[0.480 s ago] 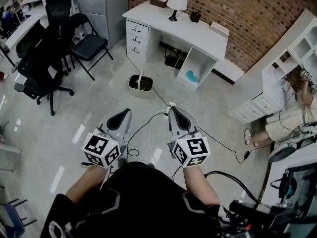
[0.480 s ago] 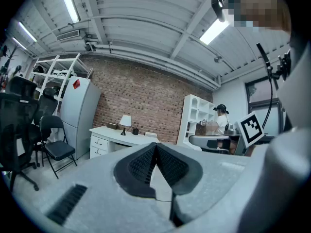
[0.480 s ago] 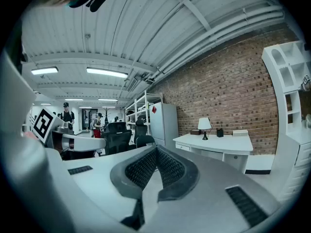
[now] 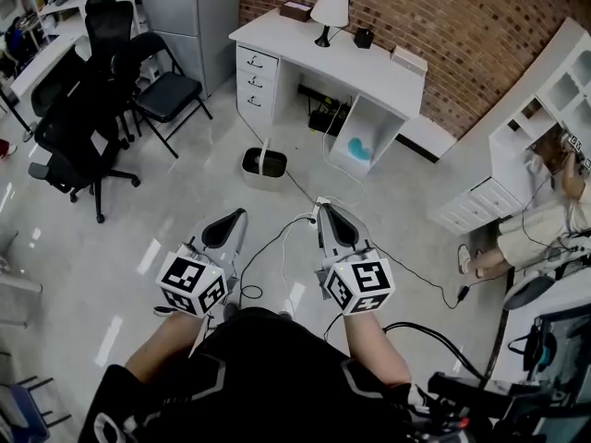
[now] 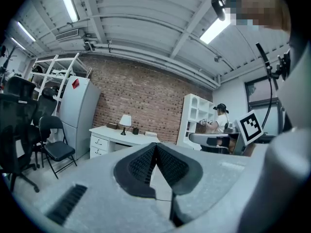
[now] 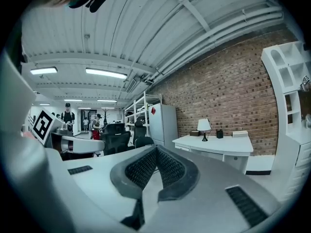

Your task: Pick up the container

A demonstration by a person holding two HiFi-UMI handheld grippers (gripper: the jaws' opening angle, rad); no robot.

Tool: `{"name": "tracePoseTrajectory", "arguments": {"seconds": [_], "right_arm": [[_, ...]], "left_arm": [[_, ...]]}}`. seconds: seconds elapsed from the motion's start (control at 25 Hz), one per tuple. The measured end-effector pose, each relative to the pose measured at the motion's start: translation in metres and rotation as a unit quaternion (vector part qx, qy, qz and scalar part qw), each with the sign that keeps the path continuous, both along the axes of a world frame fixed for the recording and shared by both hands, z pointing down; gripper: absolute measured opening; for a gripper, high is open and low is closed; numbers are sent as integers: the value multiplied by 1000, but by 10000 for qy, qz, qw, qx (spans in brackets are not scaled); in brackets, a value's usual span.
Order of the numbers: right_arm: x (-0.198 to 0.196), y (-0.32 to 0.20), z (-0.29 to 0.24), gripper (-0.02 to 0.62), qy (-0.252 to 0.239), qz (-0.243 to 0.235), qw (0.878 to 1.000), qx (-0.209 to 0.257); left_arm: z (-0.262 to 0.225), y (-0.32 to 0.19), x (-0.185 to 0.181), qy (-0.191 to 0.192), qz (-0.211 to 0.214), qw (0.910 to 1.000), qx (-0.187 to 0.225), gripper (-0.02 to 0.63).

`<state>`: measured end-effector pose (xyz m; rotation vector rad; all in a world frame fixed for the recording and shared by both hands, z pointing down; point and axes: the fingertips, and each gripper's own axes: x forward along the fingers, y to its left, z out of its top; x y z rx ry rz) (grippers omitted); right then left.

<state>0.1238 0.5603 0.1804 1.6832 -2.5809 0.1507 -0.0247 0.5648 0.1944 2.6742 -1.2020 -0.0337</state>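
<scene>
A small white container (image 4: 264, 167) with a dark rim and an upright handle stands on the floor in front of the white desk (image 4: 369, 70). It is well ahead of both grippers. My left gripper (image 4: 233, 217) and right gripper (image 4: 324, 209) are held side by side at waist height, pointing level toward the desk. Both are shut with nothing between the jaws. In the left gripper view the left gripper (image 5: 156, 145) has its ribbed pads pressed together, and so does the right gripper (image 6: 156, 149) in the right gripper view. The container does not show in either gripper view.
A lamp (image 4: 330, 9) stands on the desk. Black office chairs (image 4: 78, 127) and a folding chair (image 4: 171, 90) stand at the left. Cables (image 4: 277, 240) and a power strip lie on the floor between me and the container. A seated person (image 4: 536, 233) is by the white shelves (image 4: 545, 109) at the right.
The whole scene sits slightly lower in the head view. Both grippers stay shut and side by side, with no clear move of their own.
</scene>
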Motion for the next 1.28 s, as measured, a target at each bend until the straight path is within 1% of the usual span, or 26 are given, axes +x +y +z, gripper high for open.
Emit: {"name": "tracePoseTrajectory", "arguments": {"seconds": [0.2, 0.4, 0.6, 0.8, 0.96, 1.08, 1.28], "right_arm": [[-10, -10, 0, 8, -19, -38, 10000, 10], [-38, -24, -2, 8, 45, -107, 9999, 45], [-69, -33, 4, 8, 140, -107, 9998, 16], [-91, -46, 3, 8, 251, 79, 9996, 42], [-97, -54, 7, 8, 231, 191, 9995, -18], [-99, -65, 12, 8, 239, 184, 9995, -49], [-99, -98, 20, 8, 118, 34, 9999, -51]], "left_arm": [[2, -6, -10, -22, 8, 10000, -9, 11], [2, -21, -33, -3, 29, 10000, 18, 11], [7, -30, -58, 70, 220, 9997, 81, 11], [12, -44, -83, 47, 412, 9991, 114, 11], [20, -55, -95, 70, 431, 9990, 29, 11], [21, -65, -98, 106, 400, 9991, 59, 11], [29, -97, -98, 55, 183, 9998, -10, 11]]}}
